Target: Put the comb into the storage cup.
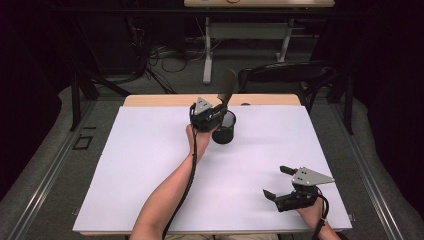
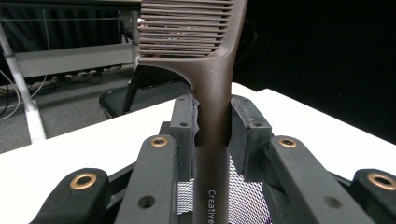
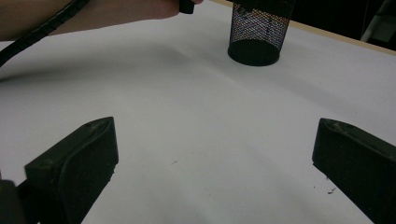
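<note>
At upper centre, the left gripper (image 1: 216,112) pinches a brown comb (image 2: 212,93) by its handle over the black mesh cup (image 1: 224,128); a tilt could tip the cup; the right gripper (image 1: 284,184) rests spread at lower right.

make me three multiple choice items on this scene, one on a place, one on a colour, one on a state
1. Where does the mesh cup stand?
A. far middle of the table
B. near right corner
C. on the floor

2. What colour is the comb?
A. white
B. brown
C. red

3. How does the right hand-held gripper stand?
A. shut on the comb
B. shut on the cup
C. open, holding nothing

Answers: 1 A, it stands by the far edge. 2 B, its handle shows brown between the left hand-held gripper pads. 3 C, its jaws stand wide over bare table.
</note>
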{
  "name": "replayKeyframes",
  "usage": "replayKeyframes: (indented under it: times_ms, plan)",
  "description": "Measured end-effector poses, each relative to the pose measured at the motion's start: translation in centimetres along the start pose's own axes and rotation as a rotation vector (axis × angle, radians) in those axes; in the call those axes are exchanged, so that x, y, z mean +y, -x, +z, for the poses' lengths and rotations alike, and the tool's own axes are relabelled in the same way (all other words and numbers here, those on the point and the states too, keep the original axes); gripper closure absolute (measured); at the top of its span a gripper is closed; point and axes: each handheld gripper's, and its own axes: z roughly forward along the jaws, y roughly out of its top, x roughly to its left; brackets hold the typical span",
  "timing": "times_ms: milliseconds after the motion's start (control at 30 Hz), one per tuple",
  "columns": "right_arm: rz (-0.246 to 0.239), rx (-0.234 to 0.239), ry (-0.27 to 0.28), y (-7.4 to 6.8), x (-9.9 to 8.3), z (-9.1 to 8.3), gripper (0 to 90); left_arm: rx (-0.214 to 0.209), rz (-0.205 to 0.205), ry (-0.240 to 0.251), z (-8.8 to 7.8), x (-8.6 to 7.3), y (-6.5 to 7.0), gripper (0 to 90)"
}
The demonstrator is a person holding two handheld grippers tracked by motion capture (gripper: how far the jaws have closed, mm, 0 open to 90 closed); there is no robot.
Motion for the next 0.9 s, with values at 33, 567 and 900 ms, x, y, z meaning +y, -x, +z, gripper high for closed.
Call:
replayKeyframes:
  times_ms: [33, 567, 900]
  plan:
    - [0.000, 0.000, 0.000, 0.00, 0.00, 0.00, 0.0, -0.002, -0.001, 0.001, 0.00, -0.07, 0.01, 72.5]
    - [0.004, 0.000, -0.001, 0.03, -0.01, 0.02, 0.0, 0.007, 0.006, -0.021, 0.22, -0.73, 0.07, 72.5]
    - [0.001, -0.001, 0.000, 0.10, -0.02, -0.01, 0.0, 0.012, 0.031, -0.052, 0.33, -0.86, 0.29, 72.4]
